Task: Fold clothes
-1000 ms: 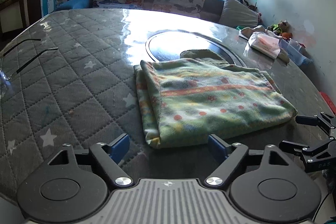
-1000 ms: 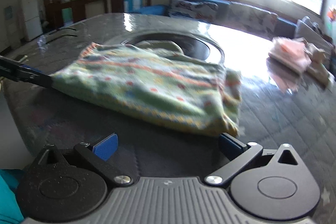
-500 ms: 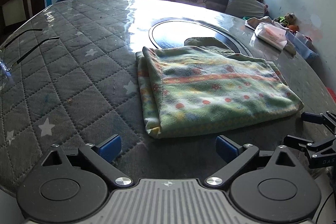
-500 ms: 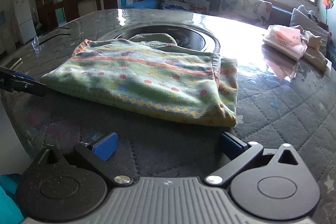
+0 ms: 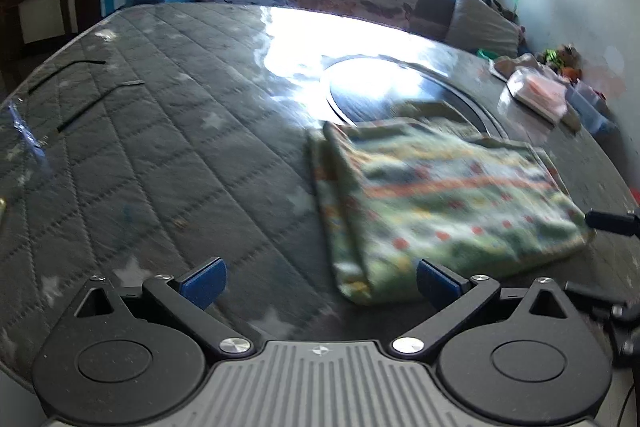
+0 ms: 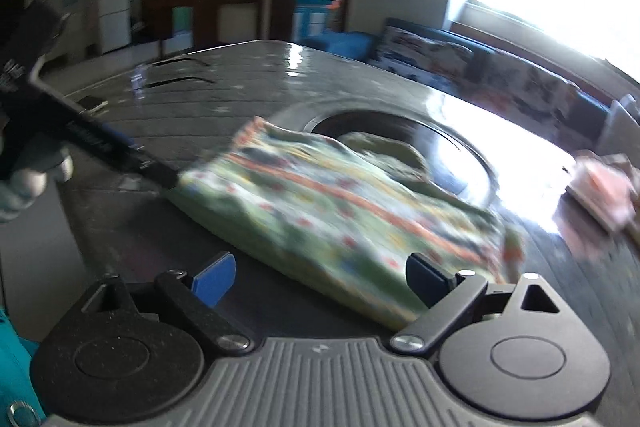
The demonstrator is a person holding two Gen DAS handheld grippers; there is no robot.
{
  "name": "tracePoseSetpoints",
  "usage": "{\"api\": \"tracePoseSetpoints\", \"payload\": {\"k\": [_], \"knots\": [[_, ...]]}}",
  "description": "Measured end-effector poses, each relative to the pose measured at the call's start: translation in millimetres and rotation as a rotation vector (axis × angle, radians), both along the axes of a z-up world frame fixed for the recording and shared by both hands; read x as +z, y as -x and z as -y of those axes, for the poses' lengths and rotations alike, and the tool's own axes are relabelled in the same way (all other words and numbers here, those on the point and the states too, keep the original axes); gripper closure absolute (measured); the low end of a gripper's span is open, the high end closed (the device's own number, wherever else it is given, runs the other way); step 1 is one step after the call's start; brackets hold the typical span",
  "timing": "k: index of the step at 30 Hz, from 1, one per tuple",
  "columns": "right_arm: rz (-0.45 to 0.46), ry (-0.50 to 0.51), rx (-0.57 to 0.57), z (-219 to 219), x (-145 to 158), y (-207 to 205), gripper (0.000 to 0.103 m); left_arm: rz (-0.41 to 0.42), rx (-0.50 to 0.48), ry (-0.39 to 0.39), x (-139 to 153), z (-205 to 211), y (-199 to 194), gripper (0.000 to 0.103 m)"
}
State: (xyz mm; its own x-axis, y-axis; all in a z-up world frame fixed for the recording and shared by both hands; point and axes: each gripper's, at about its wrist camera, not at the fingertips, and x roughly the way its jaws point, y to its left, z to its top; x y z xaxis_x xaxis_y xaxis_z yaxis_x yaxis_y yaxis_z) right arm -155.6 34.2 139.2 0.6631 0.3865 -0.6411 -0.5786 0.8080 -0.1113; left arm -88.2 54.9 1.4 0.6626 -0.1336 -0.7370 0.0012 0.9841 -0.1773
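We can't read any text in either view. The right wrist view shows white lettering on the dark arm of the left gripper, but motion blur smears it past reading. There are more pale marks on the black block at the far left edge of that view, also illegible. A small cross-shaped emblem sits on each gripper's ribbed grey body; it's a symbol, not letters. The pink packet on the table shows no readable print.
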Motion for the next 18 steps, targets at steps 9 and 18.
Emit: {"api": "tracePoseSetpoints", "payload": {"k": [9, 18], "knots": [[0.012, 0.075, 0.212, -81.9, -1.2, -8.9, 0.019, 0.028, 0.059, 0.033, 9.7, -35.7, -19.0, 0.000], [0.013, 0.185, 0.313, -132.0, -25.5, -9.3, 0.050, 0.015, 0.055, 0.147, 11.7, -45.9, -28.1, 0.000]]}}
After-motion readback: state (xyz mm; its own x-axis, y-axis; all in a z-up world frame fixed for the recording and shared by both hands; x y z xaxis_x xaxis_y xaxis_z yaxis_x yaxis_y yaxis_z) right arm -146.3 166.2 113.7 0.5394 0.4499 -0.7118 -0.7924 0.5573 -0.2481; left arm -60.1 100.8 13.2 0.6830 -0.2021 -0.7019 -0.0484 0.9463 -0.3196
